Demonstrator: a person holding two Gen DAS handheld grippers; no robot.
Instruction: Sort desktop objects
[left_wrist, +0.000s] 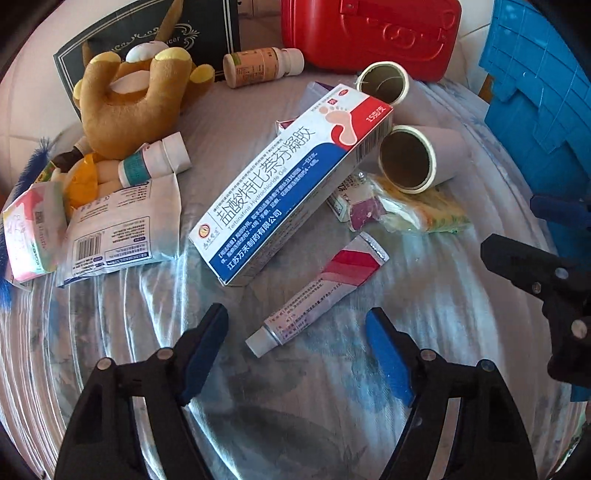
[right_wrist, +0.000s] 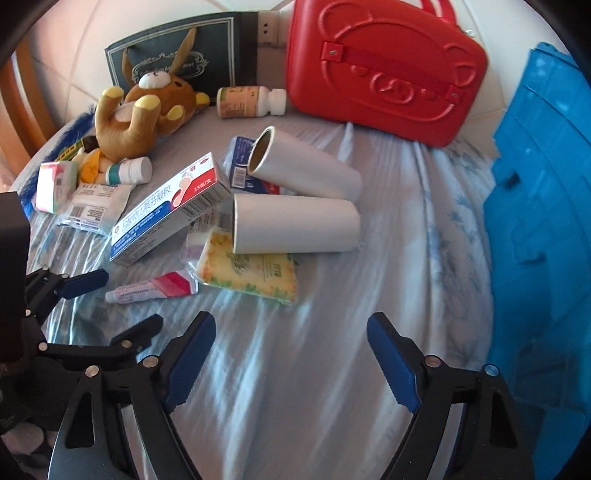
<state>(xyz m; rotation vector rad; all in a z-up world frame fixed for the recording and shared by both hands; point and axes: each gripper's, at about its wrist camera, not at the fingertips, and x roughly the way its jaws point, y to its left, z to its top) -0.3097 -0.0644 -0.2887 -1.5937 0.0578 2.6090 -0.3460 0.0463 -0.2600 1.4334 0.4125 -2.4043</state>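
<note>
plush corner: brown plush bear toy (left_wrist: 125, 107) dumped far left, unsorted
left gripper (left_wrist: 295, 343): jaws wide, empty, straddling red-striped white ointment tube (left_wrist: 317, 295) on the cloth, likely first pick
right gripper (right_wrist: 291, 354): wide, empty, over bare cloth

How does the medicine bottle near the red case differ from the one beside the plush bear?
The bottle near the red case, call it the far bottle, has a beige label; the near bottle beside the plush bear has a teal one. The far bottle looks bigger and lies apart; the near bottle touches the toys. Both lie on their sides with white caps.
</note>
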